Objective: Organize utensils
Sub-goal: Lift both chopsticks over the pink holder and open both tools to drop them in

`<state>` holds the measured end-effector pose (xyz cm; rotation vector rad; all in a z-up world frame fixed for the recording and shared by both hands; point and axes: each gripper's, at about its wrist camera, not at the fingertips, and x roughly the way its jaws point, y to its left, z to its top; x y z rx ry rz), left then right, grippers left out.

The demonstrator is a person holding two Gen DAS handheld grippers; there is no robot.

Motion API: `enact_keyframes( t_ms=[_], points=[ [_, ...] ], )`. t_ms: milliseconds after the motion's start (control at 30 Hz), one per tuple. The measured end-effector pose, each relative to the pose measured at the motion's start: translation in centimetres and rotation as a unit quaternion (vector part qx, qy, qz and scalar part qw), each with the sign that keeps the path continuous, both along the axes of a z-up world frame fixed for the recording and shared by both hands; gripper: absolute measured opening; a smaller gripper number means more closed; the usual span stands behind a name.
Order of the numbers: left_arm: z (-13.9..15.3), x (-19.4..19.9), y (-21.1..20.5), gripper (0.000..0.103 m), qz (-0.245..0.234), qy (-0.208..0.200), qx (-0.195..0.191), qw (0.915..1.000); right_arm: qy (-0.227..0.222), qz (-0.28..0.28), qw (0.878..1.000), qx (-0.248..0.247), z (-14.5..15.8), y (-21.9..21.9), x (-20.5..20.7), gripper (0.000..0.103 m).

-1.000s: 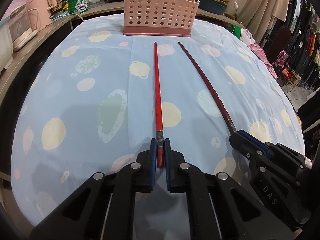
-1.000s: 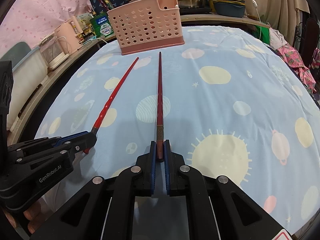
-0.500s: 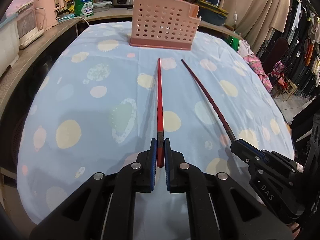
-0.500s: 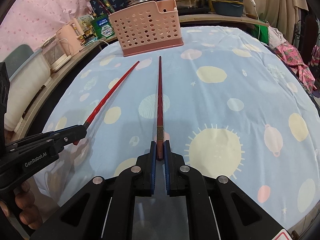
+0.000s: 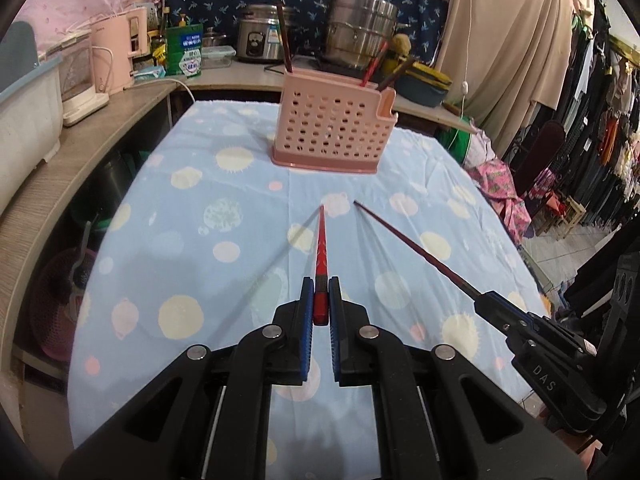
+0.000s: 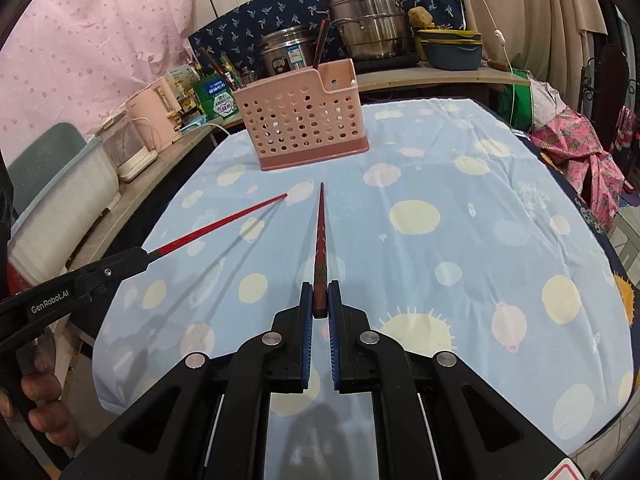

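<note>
Item 1. Left hand-held gripper (image 5: 321, 304): jaws are pinching the butt end of the bright red chopstick (image 5: 321, 240), which is now riding clear of the cloth, its shadow falling off to the left. A second ago it was lying flat on the surface, tip near the holder; the tip has since come up and back.

Item 2. Right hand-held gripper (image 6: 320, 300): jaws are clamping the butt of the dark red chopstick (image 6: 321, 232), likewise lifted off the cloth since a second ago, tip pointing toward the holder.

Reading: both pickups appear done; the pair is probably heading for insertion next.

Item 3. Pink perforated utensil holder (image 5: 334, 128): standing upright at the far end of the counter, well apart from both tips, with several chopsticks already leaning inside it.

Item 4. Counter (image 5: 200, 208): covered in a pale blue cloth printed with yellow and pink spots.

Item 5. Room: steel pots (image 5: 362, 36) and a rice cooker (image 5: 260, 42) are sitting on the shelf behind; a pink kettle (image 5: 120, 54) is standing left; clothes are hanging at far right.
</note>
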<state>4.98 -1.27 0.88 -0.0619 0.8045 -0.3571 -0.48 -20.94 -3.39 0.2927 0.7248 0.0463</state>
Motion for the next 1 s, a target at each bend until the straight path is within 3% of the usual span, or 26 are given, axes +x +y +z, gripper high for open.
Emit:
enact_keyframes(
  t_ms=[567, 1000],
  points=[
    [7.6, 3.1, 1.7, 0.007, 0.028, -0.081, -0.031, 0.9959, -0.1, -0.012, 0.994, 0.033, 8.9, -2.7, 1.9, 0.007],
    [11.5, 7.7, 1.0, 0.007, 0.031, -0.114, -0.044, 0.992, -0.151, -0.01, 0.987, 0.049, 13.3, -3.8, 6.1, 0.007]
  ],
)
